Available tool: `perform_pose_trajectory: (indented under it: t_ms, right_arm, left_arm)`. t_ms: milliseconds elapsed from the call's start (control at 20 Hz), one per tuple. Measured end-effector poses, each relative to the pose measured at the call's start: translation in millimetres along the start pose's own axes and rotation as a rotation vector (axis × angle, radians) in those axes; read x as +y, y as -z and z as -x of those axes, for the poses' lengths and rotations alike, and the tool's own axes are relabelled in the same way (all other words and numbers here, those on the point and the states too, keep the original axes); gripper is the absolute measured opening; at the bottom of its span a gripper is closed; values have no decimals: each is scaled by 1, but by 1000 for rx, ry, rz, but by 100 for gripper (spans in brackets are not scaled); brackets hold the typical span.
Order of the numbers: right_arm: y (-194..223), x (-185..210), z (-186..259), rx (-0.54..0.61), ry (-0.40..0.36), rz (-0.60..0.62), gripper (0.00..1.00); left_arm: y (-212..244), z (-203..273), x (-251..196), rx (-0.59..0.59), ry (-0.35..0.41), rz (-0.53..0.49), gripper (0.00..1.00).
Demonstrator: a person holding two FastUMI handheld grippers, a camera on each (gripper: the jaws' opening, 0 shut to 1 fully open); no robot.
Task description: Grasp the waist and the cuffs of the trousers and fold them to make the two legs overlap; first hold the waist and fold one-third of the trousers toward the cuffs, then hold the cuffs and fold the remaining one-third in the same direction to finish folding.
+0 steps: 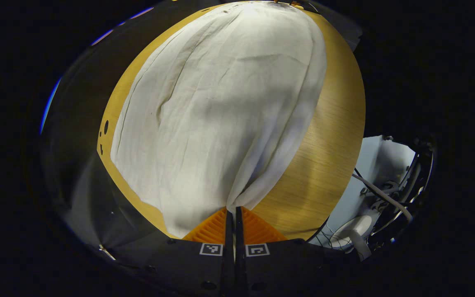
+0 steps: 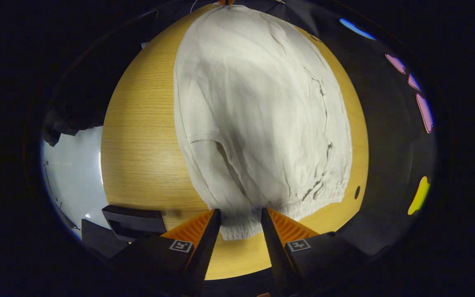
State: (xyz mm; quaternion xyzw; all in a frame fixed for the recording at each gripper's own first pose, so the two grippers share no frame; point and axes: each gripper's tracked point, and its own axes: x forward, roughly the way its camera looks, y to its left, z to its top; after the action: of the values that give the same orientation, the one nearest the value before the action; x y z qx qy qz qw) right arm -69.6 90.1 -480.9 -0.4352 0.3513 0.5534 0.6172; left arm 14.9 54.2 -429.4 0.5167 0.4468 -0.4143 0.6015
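Wooden tabletop [image 1: 324, 165] carries light, limp trousers [image 1: 221, 115]: our left gripper [image 1: 234, 214] pinches a cuff, right gripper [image 2: 241, 222] spread at the elastic waist [image 2: 303, 202].

Left gripper [image 1: 234, 214] with dark body, small square black-and-white marker on each finger base, ribbed finger surfaces, right gripper [image 2: 241, 216] built the same

Both views are looking down, close, along the white trousers [image 1: 221, 123] on the wooden table [image 1: 328, 156], from opposite ends; they are sharing the trousers [image 2: 258, 123] and table [image 2: 142, 144].
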Motion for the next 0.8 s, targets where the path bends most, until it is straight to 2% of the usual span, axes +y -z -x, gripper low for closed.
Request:
perform_pose_trajectory:
  t_ms: [50,100,150,200,300,350,400,500,650,800]
  right_arm:
    - [1,5,0,13,-41,-20,61]
    - [1,5,0,14,-65,-41,59]
    - [-1,5,0,19,-86,-60,45]
    - [-1,5,-2,34,-110,-94,51]
    - [2,-9,-10,42,-108,-122,35]
    - [3,-13,-11,44,-101,-129,21]
    - [3,-15,-11,45,-95,-146,18]
    - [0,-12,-8,32,-90,-196,5]
    - [-9,-20,6,-7,-94,-298,5]
    - [-16,-32,28,-55,-62,-428,5]
  left_arm:
    - [0,0,0,-1,4,8,6]
    - [0,0,0,-4,8,10,6]
    - [0,0,0,-7,10,12,6]
    - [0,0,0,-10,10,19,6]
    - [0,-1,1,-19,9,67,6]
    - [0,0,3,-20,11,110,5]
    - [1,-1,3,-21,12,152,6]
    - [0,-1,4,-15,18,201,6]
    - [1,0,7,3,23,271,6]
    - [-5,12,23,-43,-1,394,6]
